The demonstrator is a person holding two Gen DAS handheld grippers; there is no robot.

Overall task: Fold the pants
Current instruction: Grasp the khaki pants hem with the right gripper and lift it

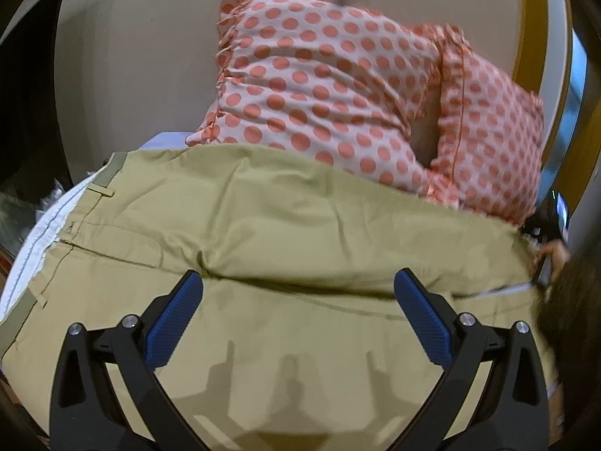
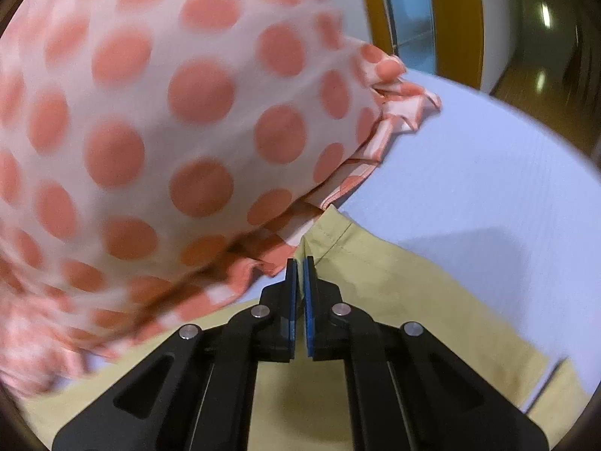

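Note:
Khaki pants (image 1: 300,225) lie spread across the bed, waistband and white lining at the left. My left gripper (image 1: 296,285) is open, its blue pads wide apart just above the seat area, holding nothing. In the right wrist view the pants (image 2: 394,300) show a hem corner rising between the blue pads. My right gripper (image 2: 300,263) is shut on that hem corner of a leg, next to the pillow.
Two polka-dot pillows (image 1: 330,86) with frills lie behind the pants; one fills the right wrist view (image 2: 169,112). A pale blue sheet (image 2: 469,188) covers the bed. A yellow-framed door (image 2: 458,18) stands beyond.

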